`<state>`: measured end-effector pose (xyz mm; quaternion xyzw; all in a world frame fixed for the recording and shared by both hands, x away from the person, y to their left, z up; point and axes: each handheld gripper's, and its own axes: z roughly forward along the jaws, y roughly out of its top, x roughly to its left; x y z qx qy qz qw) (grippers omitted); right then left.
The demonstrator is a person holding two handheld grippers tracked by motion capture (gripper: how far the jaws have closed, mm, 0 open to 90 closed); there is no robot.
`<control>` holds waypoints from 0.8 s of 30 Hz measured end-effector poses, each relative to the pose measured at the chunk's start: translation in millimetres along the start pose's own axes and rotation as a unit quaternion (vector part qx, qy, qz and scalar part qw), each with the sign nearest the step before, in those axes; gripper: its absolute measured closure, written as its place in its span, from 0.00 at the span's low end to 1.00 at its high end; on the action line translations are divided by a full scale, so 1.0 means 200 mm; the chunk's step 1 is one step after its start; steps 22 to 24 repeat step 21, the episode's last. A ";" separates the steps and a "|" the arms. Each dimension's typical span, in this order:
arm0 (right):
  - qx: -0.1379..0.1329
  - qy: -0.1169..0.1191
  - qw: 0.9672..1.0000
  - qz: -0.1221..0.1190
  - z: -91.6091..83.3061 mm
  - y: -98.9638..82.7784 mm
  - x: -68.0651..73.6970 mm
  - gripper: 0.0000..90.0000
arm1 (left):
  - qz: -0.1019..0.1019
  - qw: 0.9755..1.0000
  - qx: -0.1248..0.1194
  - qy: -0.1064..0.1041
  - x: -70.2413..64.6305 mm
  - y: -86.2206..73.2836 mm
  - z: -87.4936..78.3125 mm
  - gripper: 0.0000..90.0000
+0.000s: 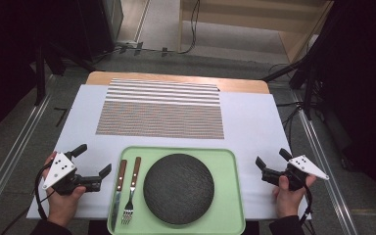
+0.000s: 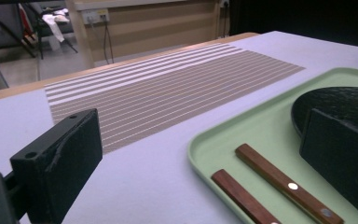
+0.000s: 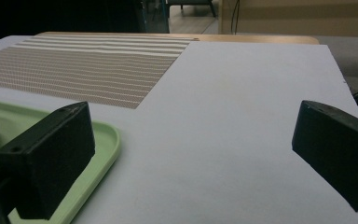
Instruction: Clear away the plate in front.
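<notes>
Left gripper (image 1: pixel 94 160) is sitting low over the white table cover (image 1: pixel 254 127), just left of the green tray (image 1: pixel 227 196), near edge of table. Jaws are spread wide, gripping nothing; one is pointing toward the far side, the other toward the tray's left rim. The person's left hand (image 1: pixel 61 203) is wrapping the grip from below, forearm entering from the near edge, grey plate facing up.

Right gripper (image 1: pixel 272 157) is mirroring this just right of the tray, jaws likewise gaping and empty, angled up and left toward the tray. Right hand (image 1: pixel 290 198) is clasping it from beneath.

On the tray: a knife (image 1: pixel 118 192) and a fork (image 1: pixel 131 190), both wooden-handled, are lying side by side along its left part, handles pointing far, knife on the outside. A black round plate (image 1: pixel 178 188) is lying flat in the middle, right of the fork, apart from it.

A striped brown placemat (image 1: pixel 161 110) is lying flat beyond the tray, toward the far edge.

In the left gripper view, the two wooden handles are lying between its jaws, untouched.
</notes>
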<state>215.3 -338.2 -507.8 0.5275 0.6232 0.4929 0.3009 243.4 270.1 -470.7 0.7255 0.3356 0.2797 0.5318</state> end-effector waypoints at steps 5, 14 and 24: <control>0.000 0.000 1.000 0.000 0.00 0.00 0.00 0.00 | -0.007 1.000 0.001 0.013 0.05 -0.01 0.01 0.00; 0.002 -0.003 1.000 -0.003 0.01 0.00 0.01 0.00 | -0.026 0.999 0.008 0.031 0.12 -0.04 0.02 0.00; 0.004 -0.002 1.000 -0.012 0.01 0.00 0.02 0.00 | -0.038 0.998 0.016 0.039 0.15 -0.05 0.02 0.00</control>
